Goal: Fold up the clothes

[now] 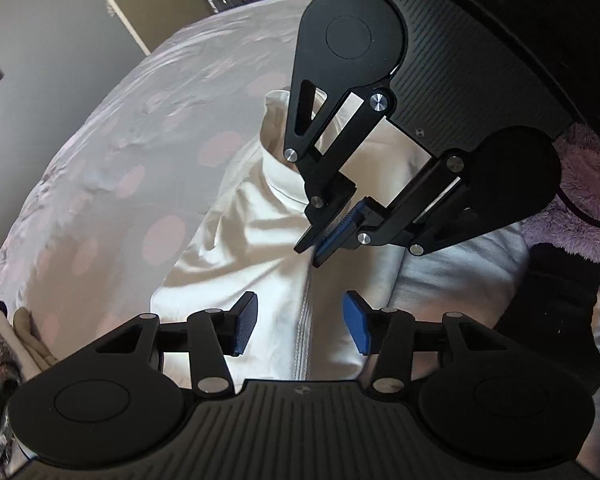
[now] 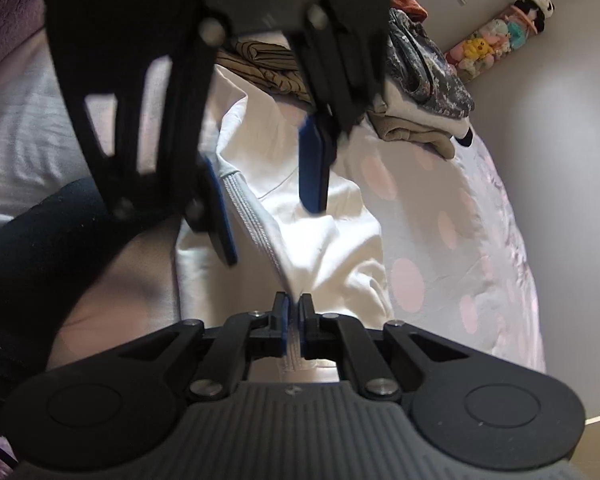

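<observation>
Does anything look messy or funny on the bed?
Nothing is broken or spilled. The white garment lies rumpled and bunched on the spotted bedcover, not yet flat. The right gripper pinches its stitched hem; the left gripper is open above it.

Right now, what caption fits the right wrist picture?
Right gripper pinches the white garment by its hem on the dotted bedspread.

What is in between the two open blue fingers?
In the left wrist view, the white garment and its stitched hem lie between the left gripper fingers, which stand apart from it.
</observation>
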